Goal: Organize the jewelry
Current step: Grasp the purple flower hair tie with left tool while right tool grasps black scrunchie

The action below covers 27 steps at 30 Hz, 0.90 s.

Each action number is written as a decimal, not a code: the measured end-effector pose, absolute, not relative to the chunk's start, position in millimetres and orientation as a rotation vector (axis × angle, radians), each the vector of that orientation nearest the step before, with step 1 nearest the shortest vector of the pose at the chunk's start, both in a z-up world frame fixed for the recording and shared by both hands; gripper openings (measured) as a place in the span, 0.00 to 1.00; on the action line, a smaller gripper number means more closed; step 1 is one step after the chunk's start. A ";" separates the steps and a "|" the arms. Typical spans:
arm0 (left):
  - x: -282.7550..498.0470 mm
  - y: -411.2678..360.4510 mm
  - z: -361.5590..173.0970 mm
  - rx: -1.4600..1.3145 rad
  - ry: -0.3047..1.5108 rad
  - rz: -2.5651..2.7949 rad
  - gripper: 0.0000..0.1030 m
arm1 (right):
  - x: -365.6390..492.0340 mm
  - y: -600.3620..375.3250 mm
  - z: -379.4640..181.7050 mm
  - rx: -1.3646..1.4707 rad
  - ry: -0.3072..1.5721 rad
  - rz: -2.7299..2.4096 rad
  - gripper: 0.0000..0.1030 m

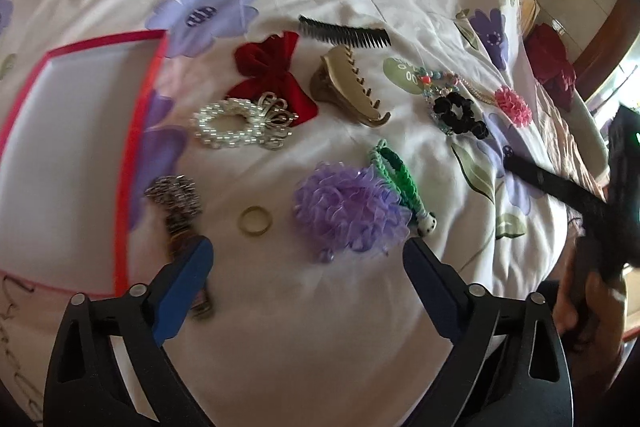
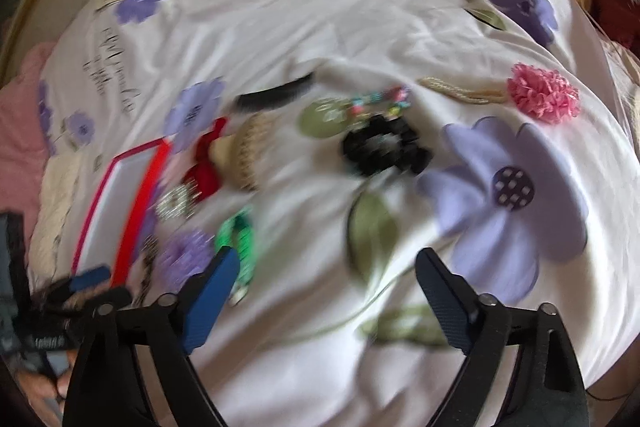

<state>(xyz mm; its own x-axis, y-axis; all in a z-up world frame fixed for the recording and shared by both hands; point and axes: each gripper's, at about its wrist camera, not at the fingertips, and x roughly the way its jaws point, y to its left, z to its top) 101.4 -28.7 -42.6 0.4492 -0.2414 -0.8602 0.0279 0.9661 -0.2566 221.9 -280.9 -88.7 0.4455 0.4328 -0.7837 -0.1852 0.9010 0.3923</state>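
Jewelry and hair pieces lie on a flowered white bedsheet. In the left wrist view: an empty red-rimmed tray at left, a red velvet bow, a pearl bracelet, a beige claw clip, a black comb, a purple frilly scrunchie, a green braided band, a gold ring, a black scrunchie, a pink flower. My left gripper is open above the sheet, near the ring and purple scrunchie. My right gripper is open and empty, short of the black scrunchie.
A brown barrette lies partly under my left finger. A beaded bracelet and a gold chain lie near the pink flower. A red cloth sits at the bed's right edge. The tray shows left in the blurred right view.
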 end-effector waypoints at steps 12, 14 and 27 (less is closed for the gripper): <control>133.9 -41.5 -76.4 -0.223 1.185 -0.261 0.52 | 322.9 -295.5 -129.4 0.241 1.115 0.240 0.59; 134.2 -43.2 -79.4 -0.229 1.190 -0.289 0.35 | 330.1 -293.2 -141.6 0.237 1.160 0.238 0.36; 108.3 -12.2 -45.2 -0.252 1.084 -0.311 0.15 | 270.7 -272.9 -99.2 0.334 1.075 0.406 0.08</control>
